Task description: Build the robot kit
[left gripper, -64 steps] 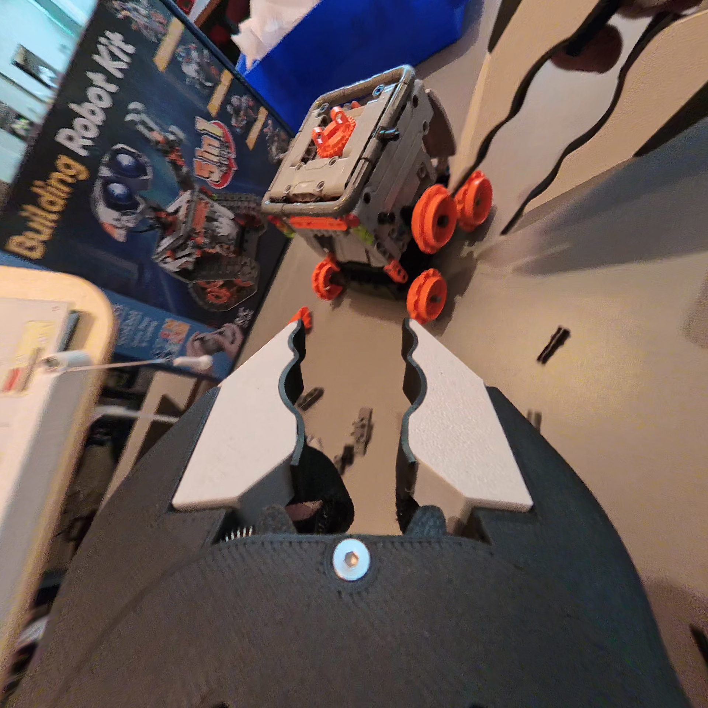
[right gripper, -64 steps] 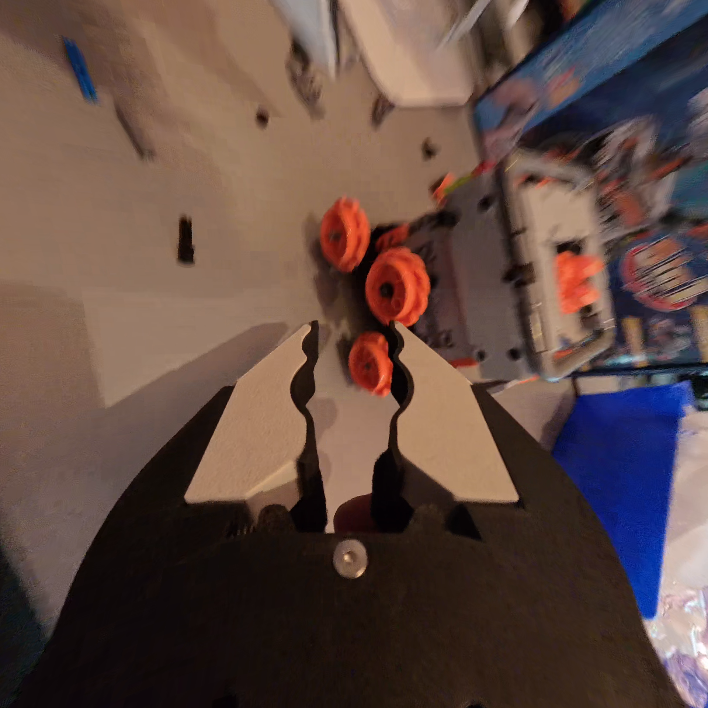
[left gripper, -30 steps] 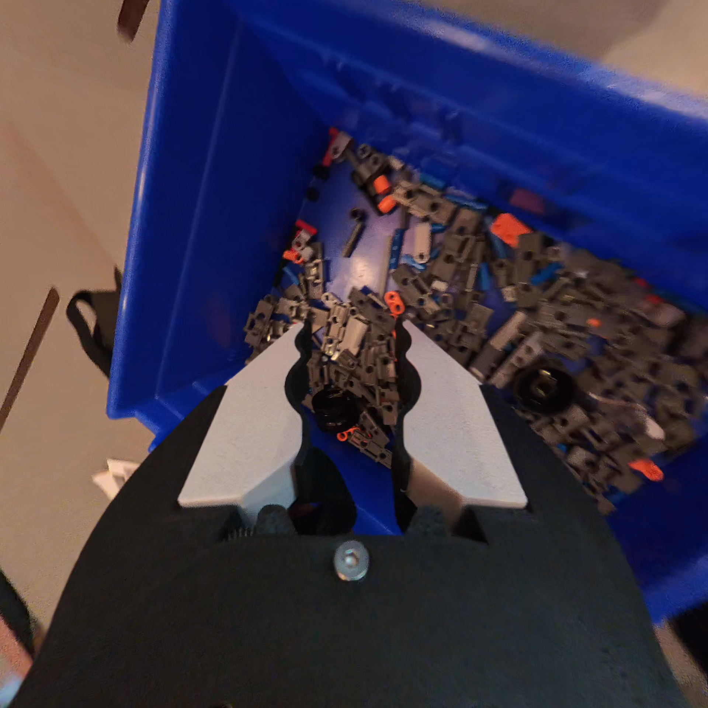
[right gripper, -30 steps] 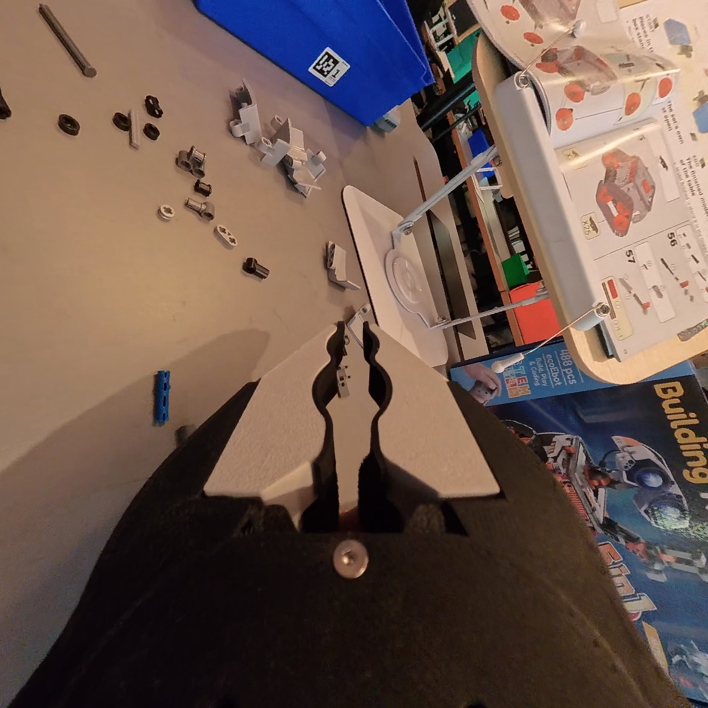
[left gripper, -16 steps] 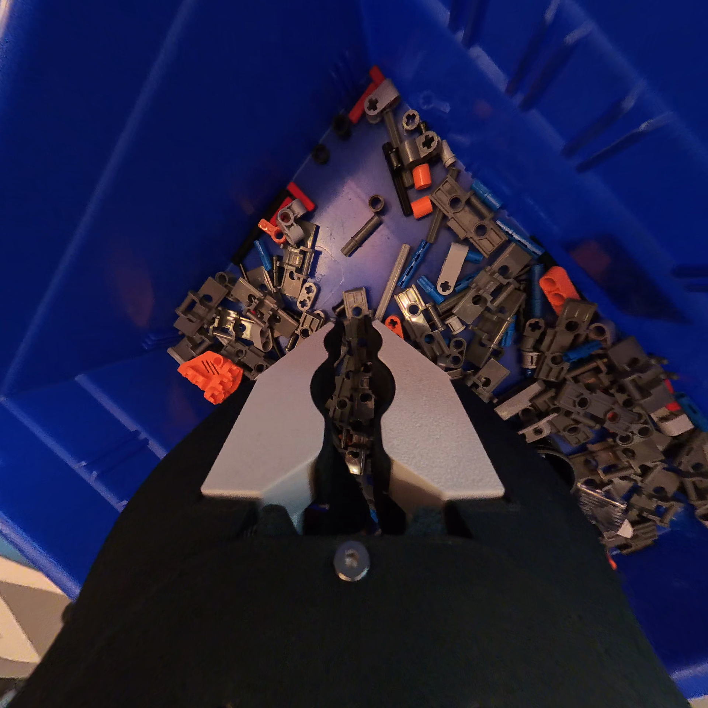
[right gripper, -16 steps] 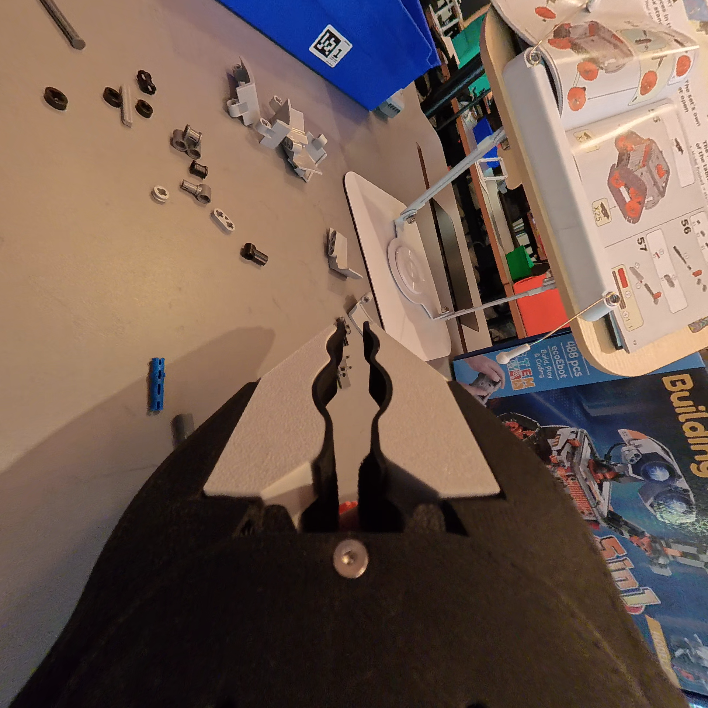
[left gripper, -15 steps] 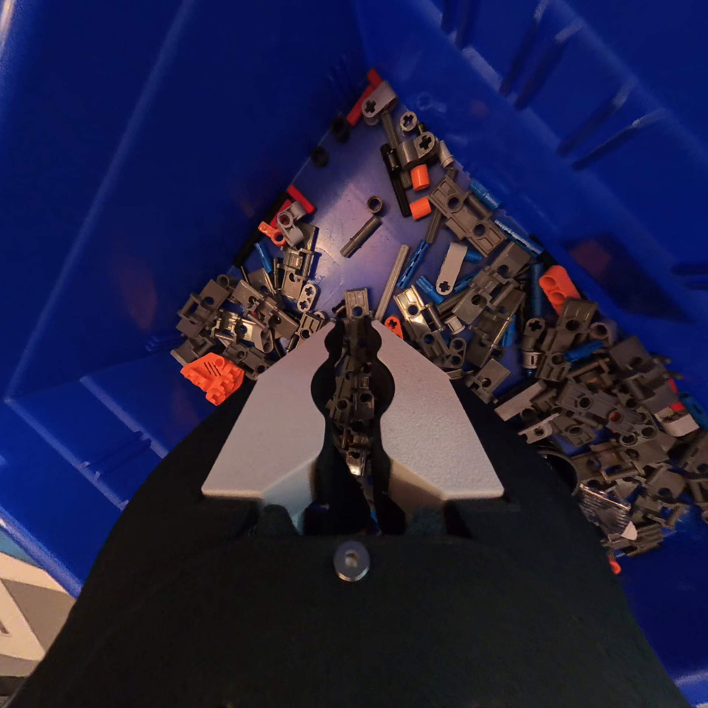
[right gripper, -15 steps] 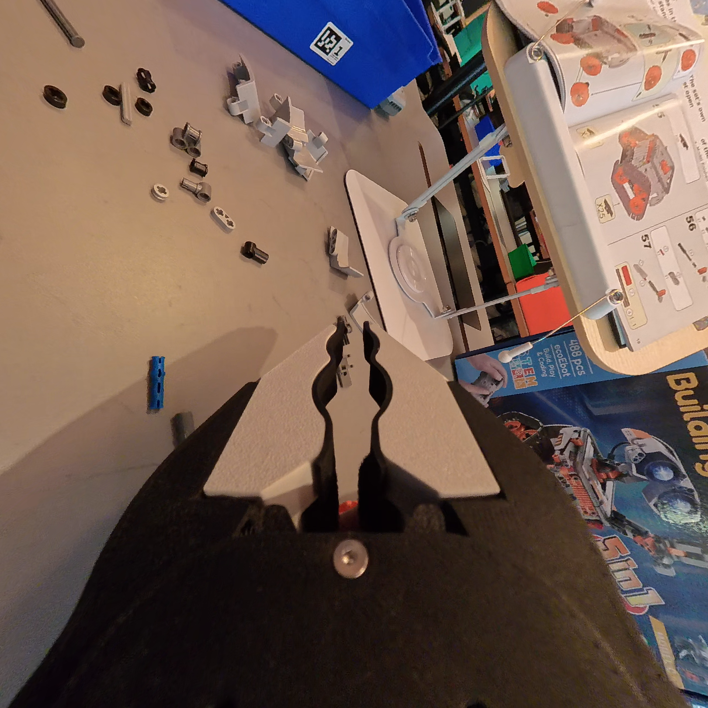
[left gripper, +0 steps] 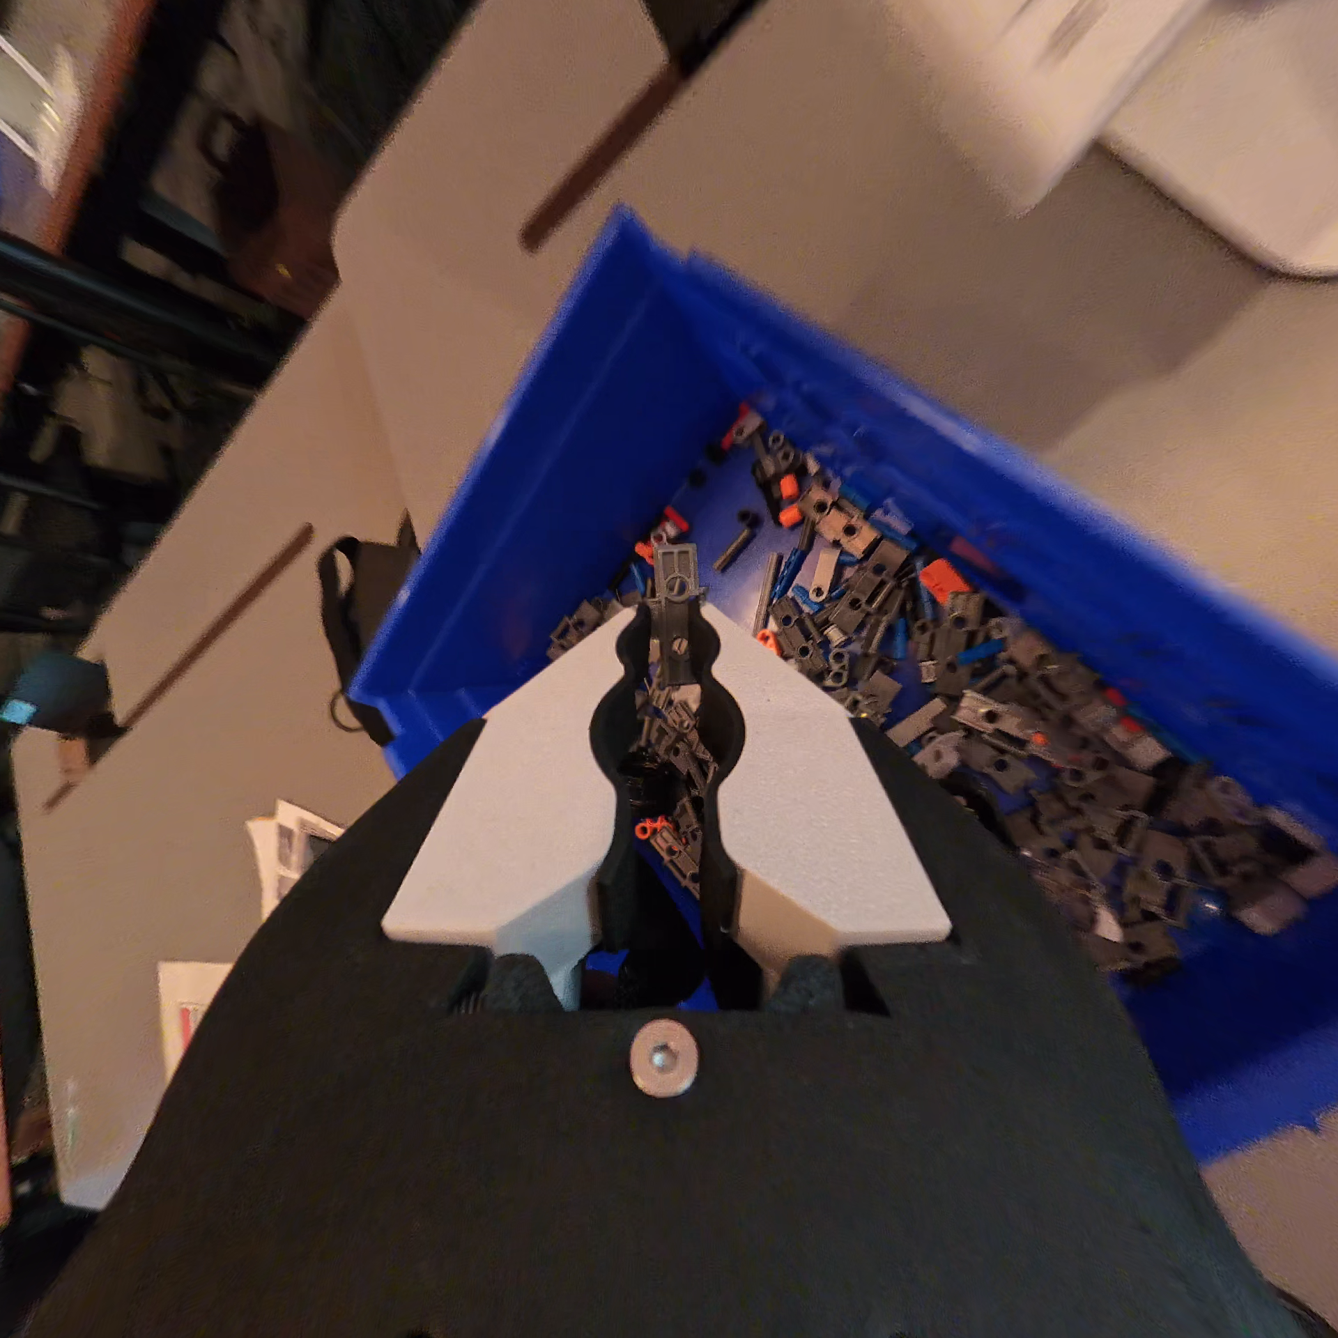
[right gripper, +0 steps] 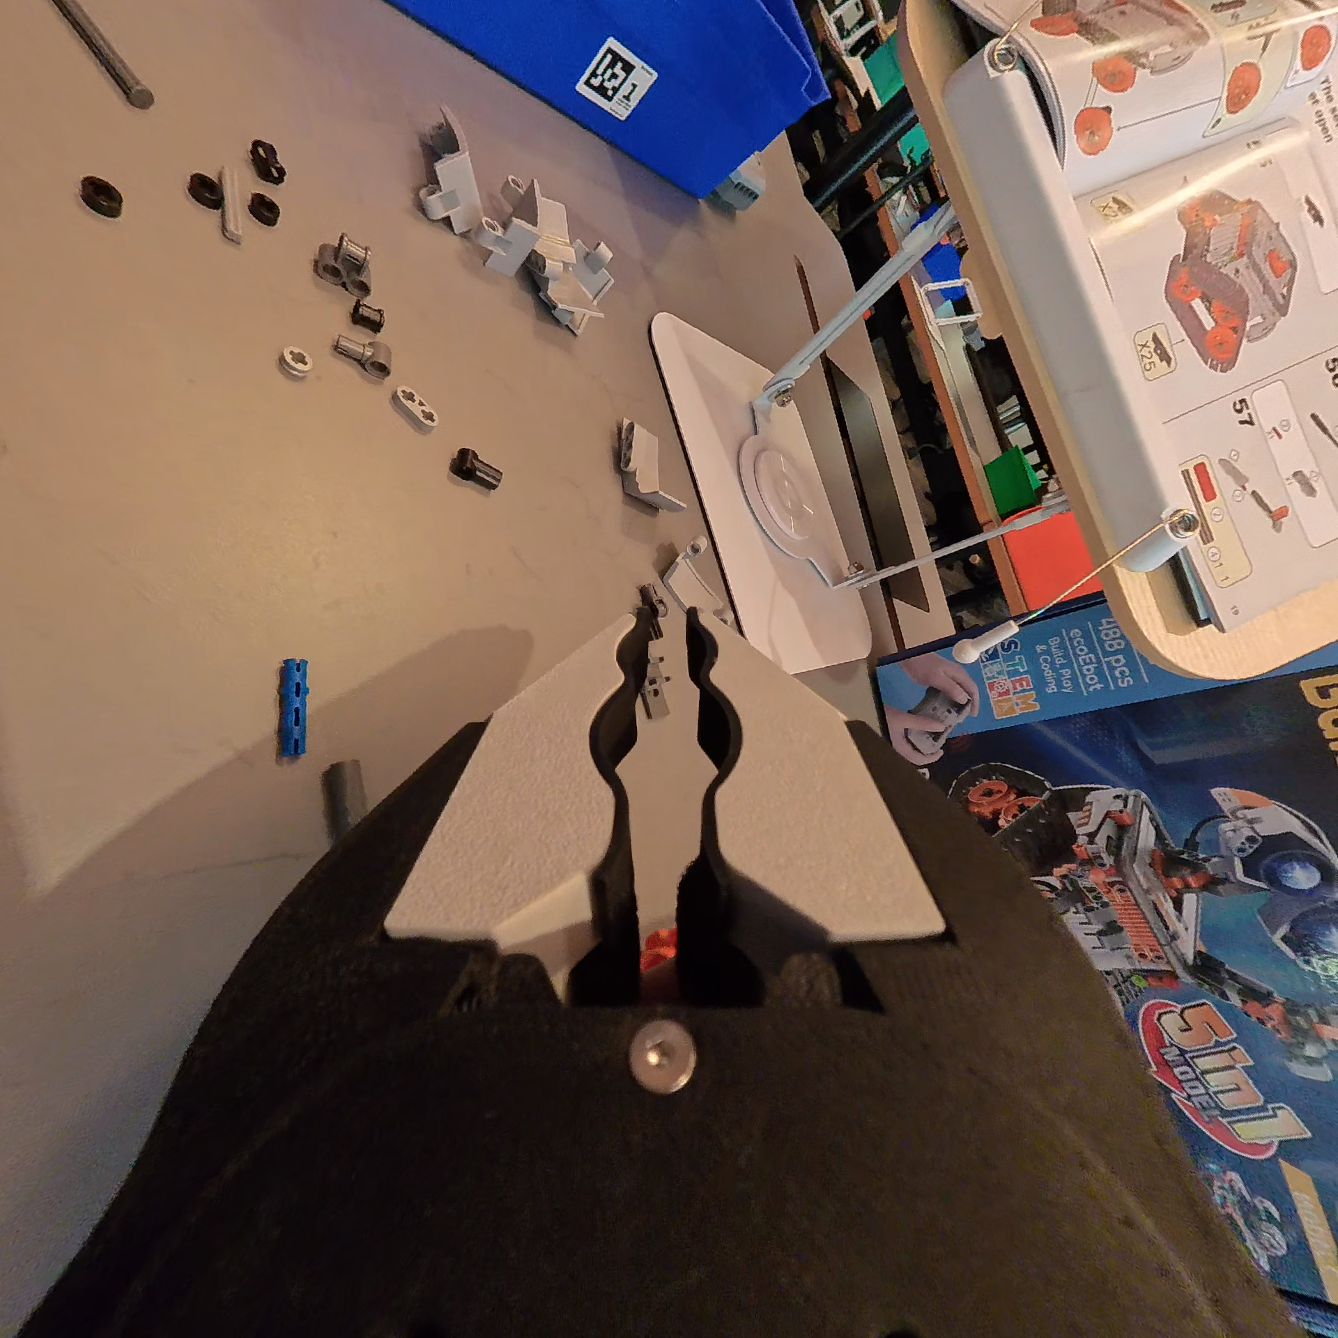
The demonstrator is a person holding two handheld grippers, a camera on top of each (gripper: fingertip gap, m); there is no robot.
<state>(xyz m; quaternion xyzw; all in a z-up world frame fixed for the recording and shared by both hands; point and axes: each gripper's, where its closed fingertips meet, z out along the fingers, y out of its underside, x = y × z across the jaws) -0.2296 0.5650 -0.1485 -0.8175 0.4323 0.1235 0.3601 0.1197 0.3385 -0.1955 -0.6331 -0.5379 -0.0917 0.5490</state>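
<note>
My left gripper (left gripper: 673, 614) is shut on a dark grey link piece (left gripper: 677, 579) that sticks out past the fingertips. It holds the piece above the near corner of a blue bin (left gripper: 550, 463) filled with several grey, blue and orange building pieces (left gripper: 1013, 695). My right gripper (right gripper: 666, 624) hangs over the tan table (right gripper: 181, 543) with its jaws a narrow gap apart. An orange toothed part (right gripper: 657, 950) shows between them deep at their base; the rest of it is hidden. A small grey piece (right gripper: 655, 688) lies on the table below the gap.
Loose black and grey pieces (right gripper: 362, 304), light grey parts (right gripper: 536, 239), a blue pin (right gripper: 292, 695) and a grey pin (right gripper: 344, 789) lie on the table. A blue bin (right gripper: 688, 123), a white book stand (right gripper: 753, 492) with a booklet (right gripper: 1195, 253) and a kit box (right gripper: 1158, 905) stand at the right. Across from one pair of fingers to the other is roughly 40 centimeters.
My left gripper closed on the grey link inside the bin and has lifted it up and back out. My right gripper has stayed almost still with the same narrow gap.
</note>
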